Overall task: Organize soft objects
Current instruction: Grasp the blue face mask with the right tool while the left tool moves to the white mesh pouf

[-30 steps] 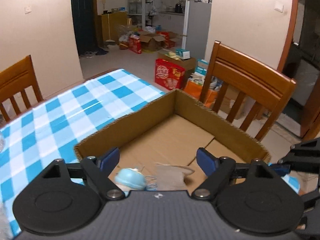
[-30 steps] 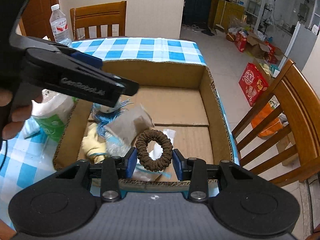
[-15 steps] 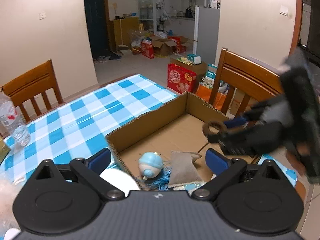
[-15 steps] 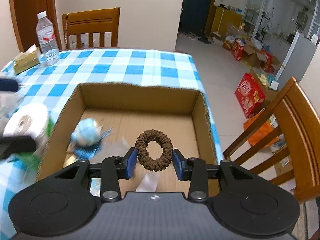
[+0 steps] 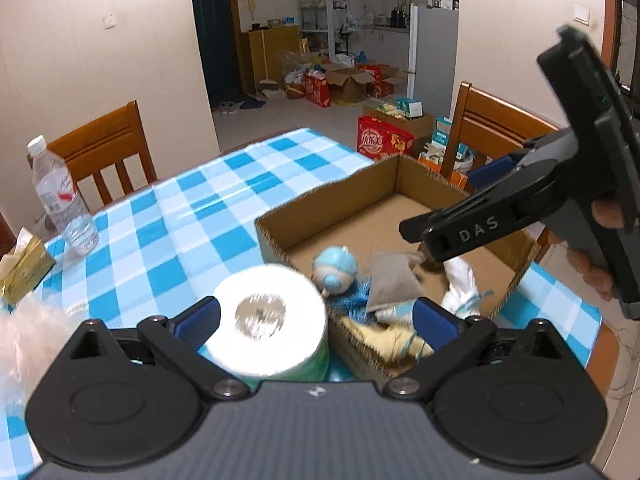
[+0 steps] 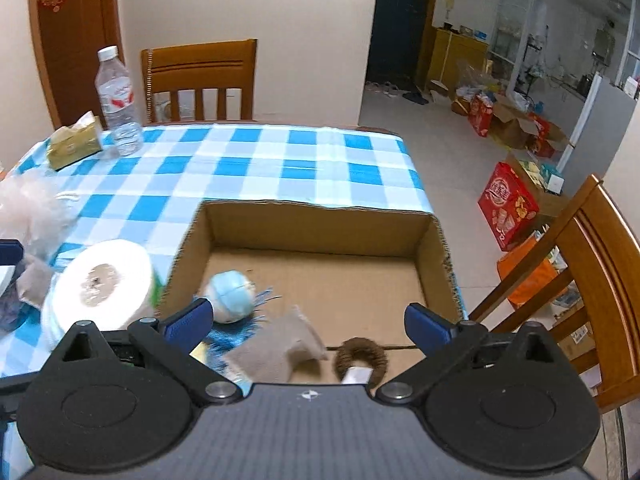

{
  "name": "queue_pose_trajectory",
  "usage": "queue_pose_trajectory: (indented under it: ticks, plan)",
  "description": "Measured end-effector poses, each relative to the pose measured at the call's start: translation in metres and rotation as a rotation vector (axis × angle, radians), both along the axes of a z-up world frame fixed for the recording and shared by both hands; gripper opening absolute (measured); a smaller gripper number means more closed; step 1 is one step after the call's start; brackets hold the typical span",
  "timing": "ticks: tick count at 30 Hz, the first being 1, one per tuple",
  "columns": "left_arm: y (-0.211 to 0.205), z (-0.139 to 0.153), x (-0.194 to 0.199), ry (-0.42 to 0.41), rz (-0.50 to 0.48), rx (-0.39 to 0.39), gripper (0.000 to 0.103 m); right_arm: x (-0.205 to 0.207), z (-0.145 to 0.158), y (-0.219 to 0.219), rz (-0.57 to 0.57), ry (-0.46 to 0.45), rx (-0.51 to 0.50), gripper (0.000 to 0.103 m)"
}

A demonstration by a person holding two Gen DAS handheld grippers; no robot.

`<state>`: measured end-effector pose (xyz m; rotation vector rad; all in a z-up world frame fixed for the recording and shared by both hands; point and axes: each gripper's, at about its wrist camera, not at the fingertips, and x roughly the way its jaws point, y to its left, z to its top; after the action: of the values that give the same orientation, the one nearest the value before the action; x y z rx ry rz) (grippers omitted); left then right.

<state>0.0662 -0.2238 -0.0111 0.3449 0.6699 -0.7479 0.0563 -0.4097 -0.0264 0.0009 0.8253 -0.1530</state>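
Note:
An open cardboard box (image 6: pixel 320 216) (image 5: pixel 332 200) sits on the blue checked table. Inside lie a brown hair scrunchie (image 6: pixel 362 360), a grey fabric pouch (image 6: pixel 280 346) (image 5: pixel 390 280), a light blue ball toy (image 6: pixel 232 296) (image 5: pixel 335 268) on blue fringe, and white and yellow cloths (image 5: pixel 460 284). My right gripper (image 6: pixel 310 322) is open above the box's near end, with the scrunchie lying free below it. My left gripper (image 5: pixel 316 318) is open and empty, just behind a toilet paper roll (image 5: pixel 266 316) (image 6: pixel 100 284) that stands left of the box.
A water bottle (image 6: pixel 118 100) (image 5: pixel 62 200) and a yellow tissue pack (image 6: pixel 74 144) stand at the table's far left. A fluffy pale pink thing (image 6: pixel 28 212) lies left of the roll. Wooden chairs (image 6: pixel 576 280) stand at the table's sides.
My right gripper has opened and the scrunchie has dropped into the box. My left gripper has pulled back to the left, out of the box, behind the toilet roll.

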Motion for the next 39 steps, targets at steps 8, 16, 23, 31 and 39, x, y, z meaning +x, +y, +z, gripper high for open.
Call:
queue_pose_trajectory:
  ticks: [8, 16, 23, 31, 39]
  plan:
    - [0.037, -0.008, -0.01, 0.042, 0.018, 0.027, 0.102, -0.021, 0.011, 0.042, 0.019, -0.026, 0.031, 0.103]
    - [0.101, -0.023, -0.01, 0.096, 0.095, 0.068, 0.102, -0.034, 0.006, 0.102, 0.103, -0.024, 0.027, 0.103]
    - [0.151, -0.036, 0.003, 0.116, 0.198, 0.082, 0.102, -0.036, -0.016, 0.161, 0.228, 0.016, 0.074, 0.103]
    - [0.193, -0.044, 0.017, 0.14, 0.286, 0.088, 0.102, -0.023, -0.043, 0.218, 0.372, 0.09, 0.042, 0.103]
    - [0.224, -0.047, 0.034, 0.152, 0.362, 0.088, 0.102, 0.001, -0.062, 0.259, 0.464, 0.098, -0.058, 0.103]
